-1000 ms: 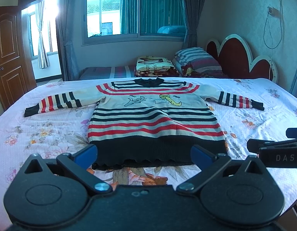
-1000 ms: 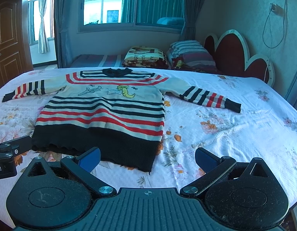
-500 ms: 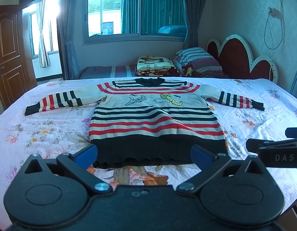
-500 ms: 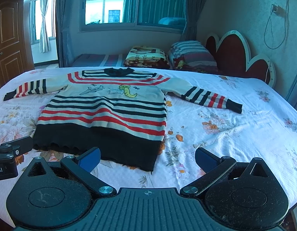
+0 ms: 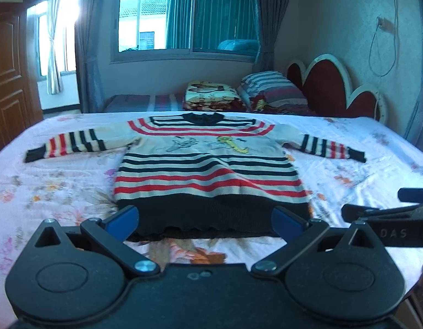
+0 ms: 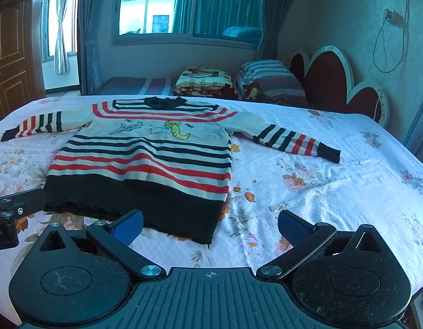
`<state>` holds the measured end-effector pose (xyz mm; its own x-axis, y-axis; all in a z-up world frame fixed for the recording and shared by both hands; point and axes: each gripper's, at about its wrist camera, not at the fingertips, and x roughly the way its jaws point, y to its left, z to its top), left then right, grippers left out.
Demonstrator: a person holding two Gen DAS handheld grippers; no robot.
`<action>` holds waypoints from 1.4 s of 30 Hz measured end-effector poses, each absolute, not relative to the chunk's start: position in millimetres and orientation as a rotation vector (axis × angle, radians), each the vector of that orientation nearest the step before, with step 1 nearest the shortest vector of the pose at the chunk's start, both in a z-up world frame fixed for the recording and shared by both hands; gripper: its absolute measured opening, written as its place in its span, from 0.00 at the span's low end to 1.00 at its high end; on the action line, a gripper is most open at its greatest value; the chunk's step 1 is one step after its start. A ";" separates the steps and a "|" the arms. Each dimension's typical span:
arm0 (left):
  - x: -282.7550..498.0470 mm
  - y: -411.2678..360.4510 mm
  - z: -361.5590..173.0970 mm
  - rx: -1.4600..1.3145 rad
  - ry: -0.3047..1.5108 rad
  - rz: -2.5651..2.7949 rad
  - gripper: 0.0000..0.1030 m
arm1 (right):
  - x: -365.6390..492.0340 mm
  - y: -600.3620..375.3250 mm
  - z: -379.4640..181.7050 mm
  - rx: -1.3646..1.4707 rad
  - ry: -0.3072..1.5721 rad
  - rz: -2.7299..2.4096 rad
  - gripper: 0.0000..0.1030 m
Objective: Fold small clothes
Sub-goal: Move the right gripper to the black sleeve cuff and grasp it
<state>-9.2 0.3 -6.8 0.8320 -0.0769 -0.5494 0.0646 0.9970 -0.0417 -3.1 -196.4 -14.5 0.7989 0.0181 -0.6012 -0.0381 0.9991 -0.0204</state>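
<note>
A small striped sweater lies flat on the bed, front up, sleeves spread to both sides, black hem nearest me. It also shows in the right wrist view. My left gripper is open and empty, its blue pads just above the black hem, one at each hem corner. My right gripper is open and empty, over the hem's right corner and the bare sheet beside it. Each gripper shows at the edge of the other's view.
The floral bedsheet covers a wide bed. A folded blanket and striped pillows lie beyond the far edge by a red headboard. A door stands at the left.
Both grippers have moved forward and lower toward the sweater's hem; the sweater looms larger. The sweater itself has not moved. Both jaws stay open.
</note>
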 end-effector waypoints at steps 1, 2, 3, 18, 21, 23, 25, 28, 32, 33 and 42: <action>-7.4 0.1 -6.7 -0.030 0.584 -0.080 0.99 | -2.1 -198.5 -14.4 -0.028 0.644 0.027 1.00; -6.2 -0.2 -6.6 -0.036 0.582 -0.082 0.99 | -0.6 -200.6 -14.2 -0.021 0.644 0.024 1.00; -4.4 -0.2 -6.3 -0.039 0.581 -0.084 0.99 | 1.0 -202.6 -14.0 -0.013 0.644 0.022 1.00; 36.7 -9.3 -10.6 -0.100 0.573 -0.152 0.99 | 35.7 -229.0 -21.8 0.017 0.659 -0.001 1.00; 48.5 -15.8 -16.5 -0.082 0.588 -0.157 0.99 | 47.7 -236.9 -23.9 0.016 0.654 -0.017 1.00; 56.4 -20.3 -20.8 -0.059 0.597 -0.150 0.99 | 58.2 -243.3 -26.2 0.019 0.655 -0.023 1.00; 66.3 -23.9 -24.6 -0.042 0.605 -0.142 0.99 | 69.4 -249.8 -28.5 0.022 0.656 -0.026 1.00; 83.7 -25.5 -30.0 -0.032 0.619 -0.126 0.99 | 87.4 -261.1 -31.6 0.038 0.655 -0.029 1.00; 112.2 -23.8 -35.9 -0.039 0.638 -0.098 0.99 | 118.2 -278.1 -38.7 0.062 0.670 -0.049 1.00; 119.6 -23.6 -37.3 -0.039 0.642 -0.087 0.99 | 125.5 -282.3 -40.7 0.066 0.675 -0.055 1.00; 180.6 -21.8 -53.4 -0.036 0.679 -0.026 0.99 | 191.4 -325.5 -58.3 0.117 0.683 -0.129 1.00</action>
<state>180.6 -21.8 -53.4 0.7776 -0.0356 -0.6277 0.0122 0.9991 -0.0416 191.4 -325.5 -58.3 0.7684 -0.0804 -0.6349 0.1573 0.9854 0.0656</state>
